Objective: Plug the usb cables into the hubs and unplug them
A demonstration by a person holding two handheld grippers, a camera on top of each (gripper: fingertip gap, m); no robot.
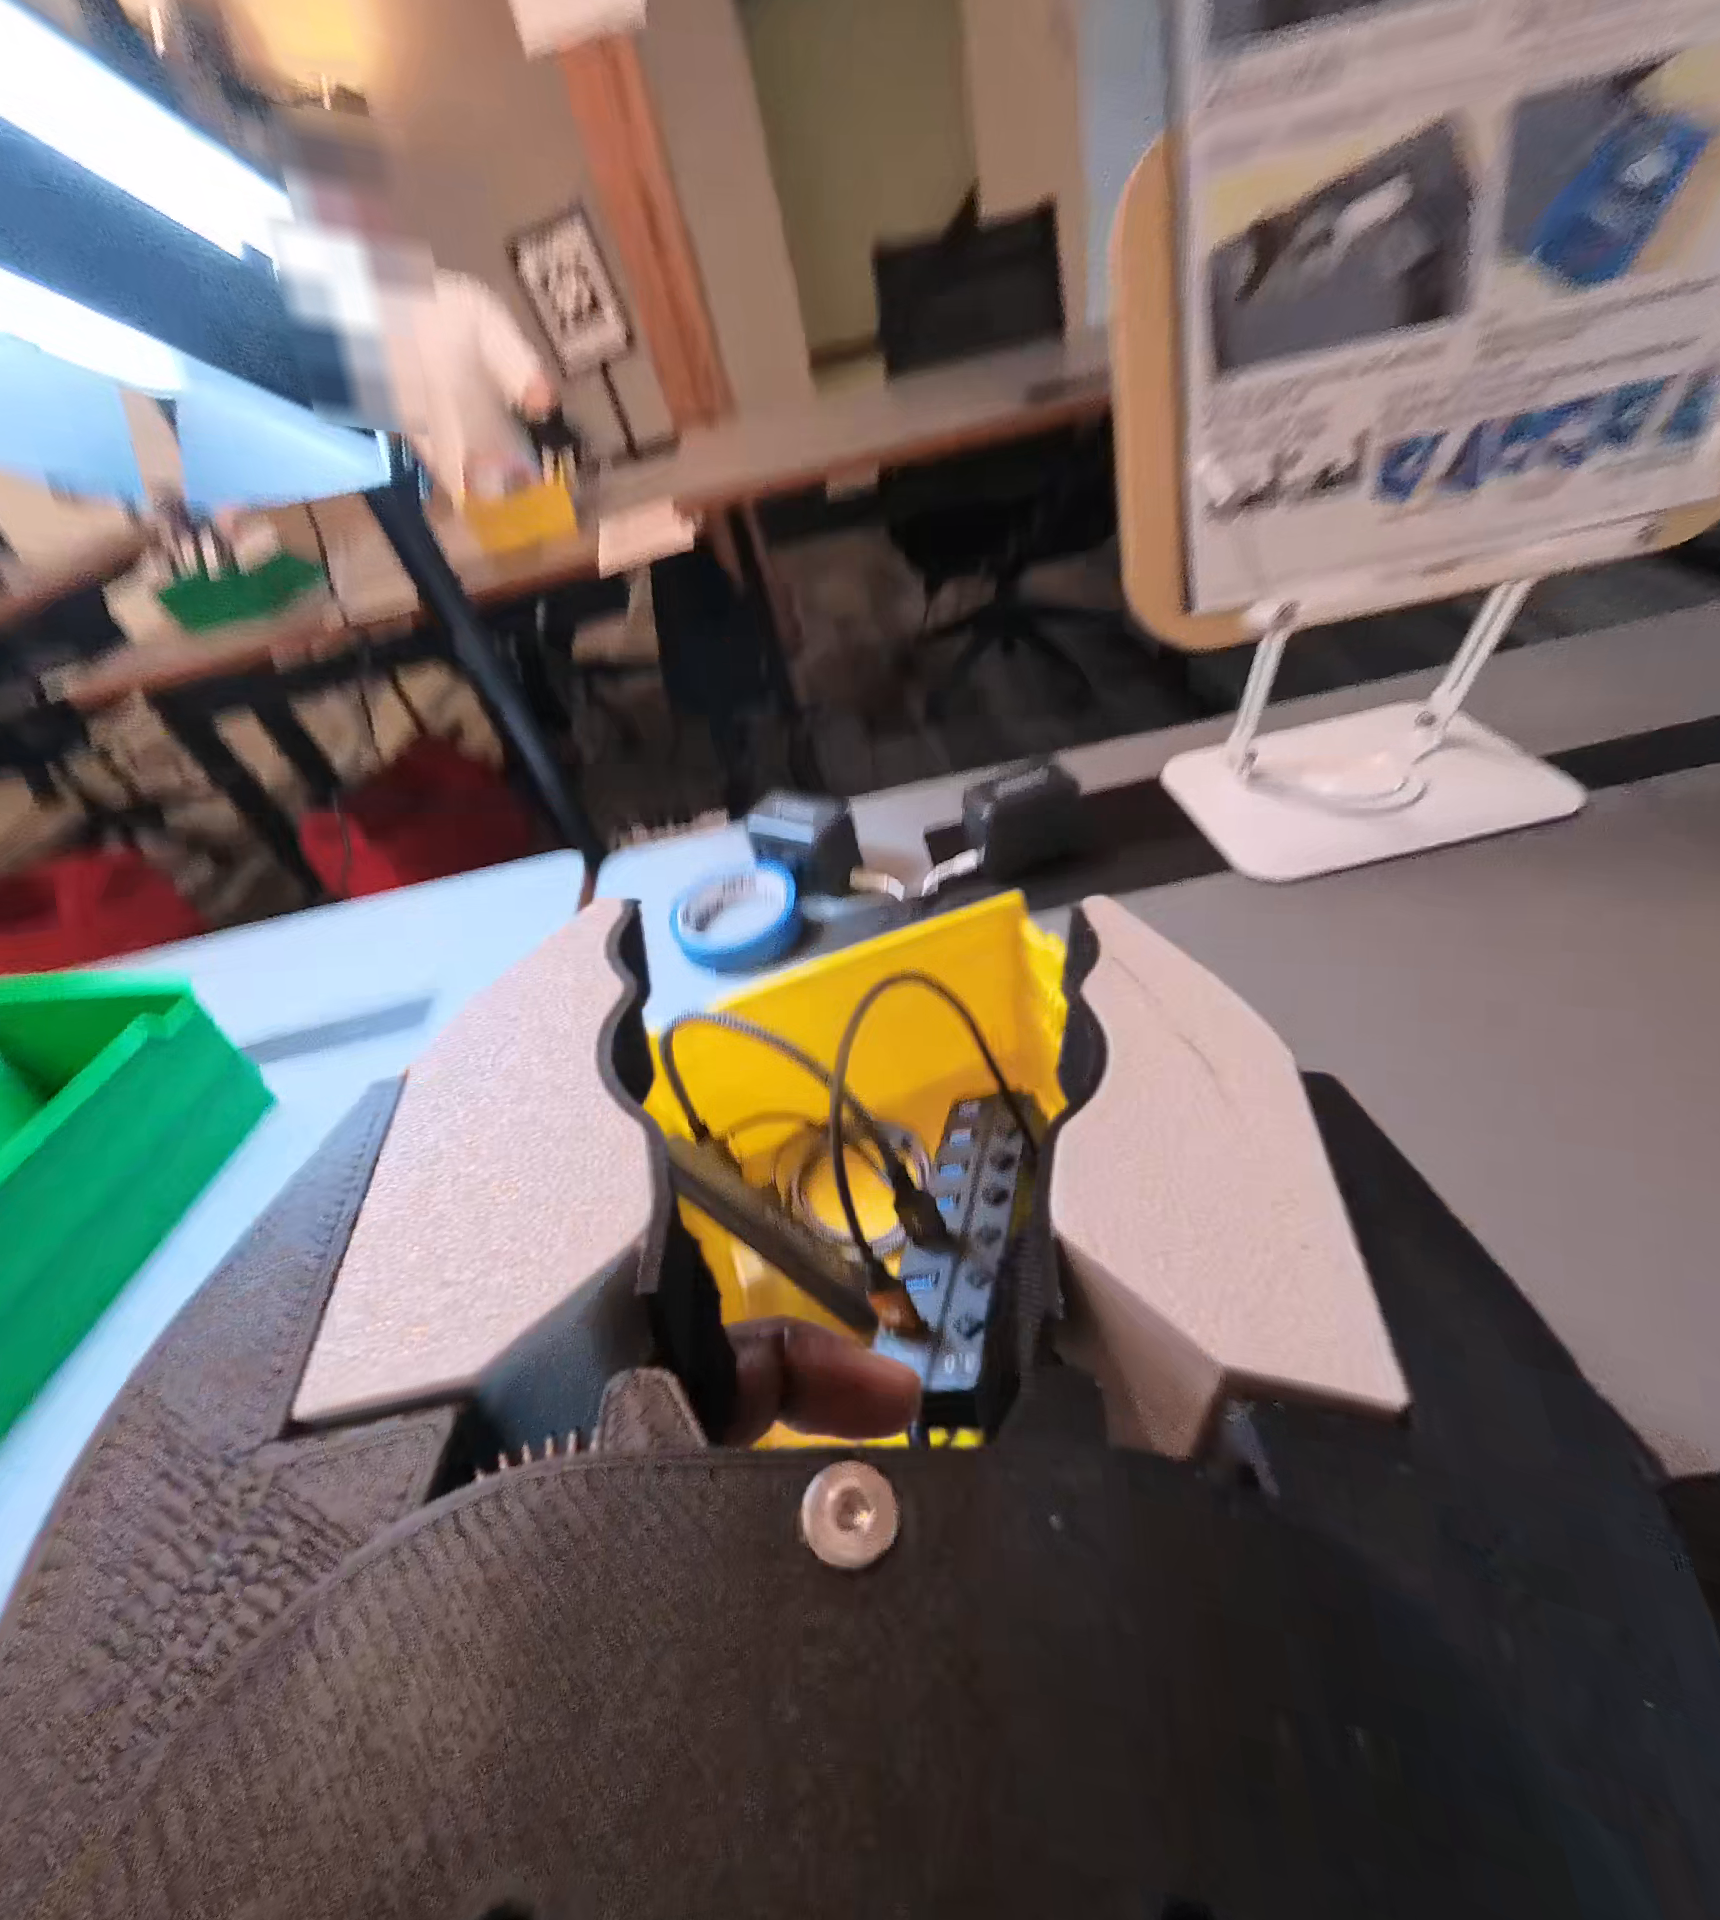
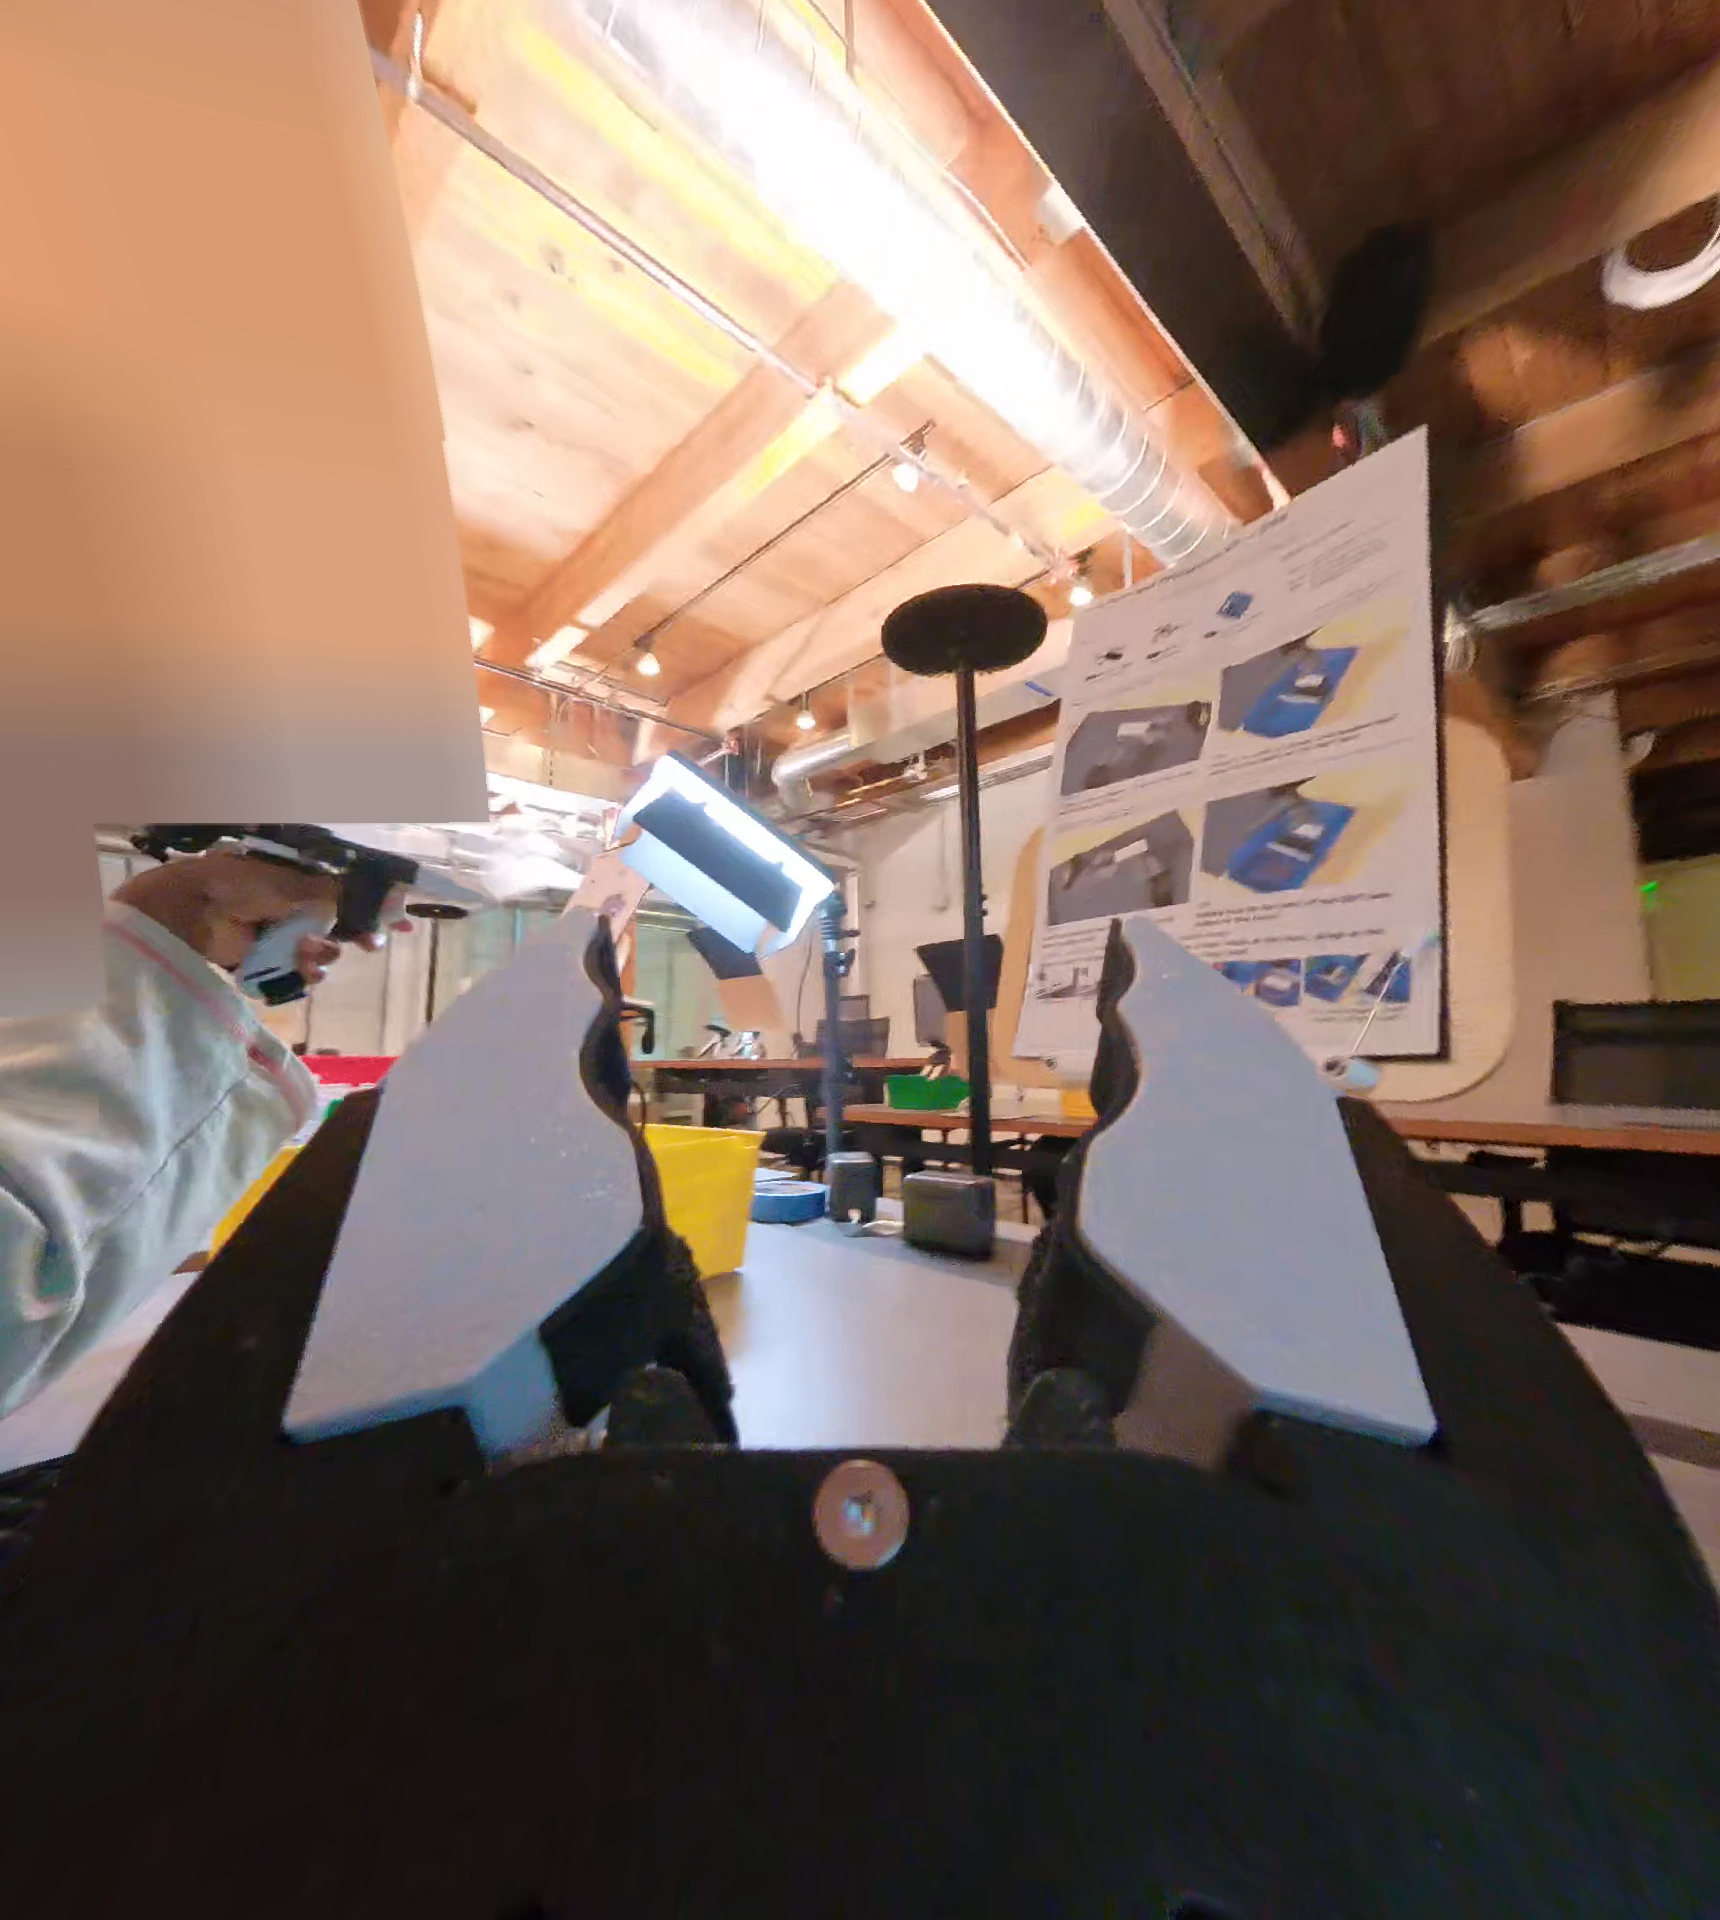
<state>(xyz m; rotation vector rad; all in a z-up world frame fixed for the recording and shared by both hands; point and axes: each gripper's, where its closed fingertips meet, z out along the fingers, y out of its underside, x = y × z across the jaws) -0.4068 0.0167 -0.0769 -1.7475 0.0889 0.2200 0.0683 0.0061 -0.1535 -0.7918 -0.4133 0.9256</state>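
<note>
Left wrist view: left gripper [image 1: 856,1049] jaws spread above yellow bin [image 1: 939,997] — tangled usb cables [image 1: 866,1081] could snag; right gripper [image 2: 856,1049] spread, empty.

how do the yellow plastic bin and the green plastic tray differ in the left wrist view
The yellow plastic bin sits straight ahead between the left gripper fingers; the green plastic tray lies off to the left side. The bin holds a grey multi-port usb hub and looping black cables; the tray's visible compartment looks empty. The bin's walls look taller, the tray's low. Both are open-topped and rest on the table.
</note>
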